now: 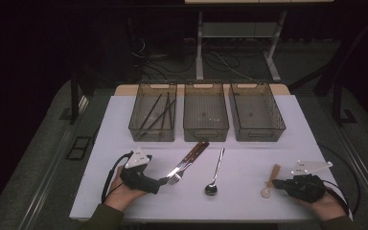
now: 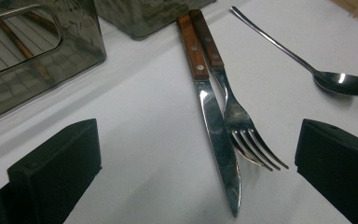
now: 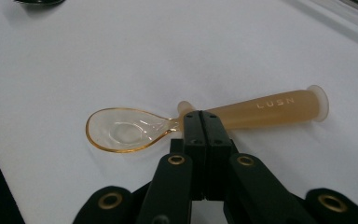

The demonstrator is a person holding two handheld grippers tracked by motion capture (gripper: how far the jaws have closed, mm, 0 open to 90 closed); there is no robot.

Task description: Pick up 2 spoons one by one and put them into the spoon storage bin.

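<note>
Here my right fingers are pressed together with nothing between them, their tips at the neck of the amber spoon lying flat on the white counter; my left fingers stand wide around the knife and fork, touching neither.

My left black two-jaw gripper and right black two-jaw gripper each carry a grey three-cornered plate and a trailing black cable — brass-coloured rivets stud the linkage — and my sleeves are olive green.
</note>
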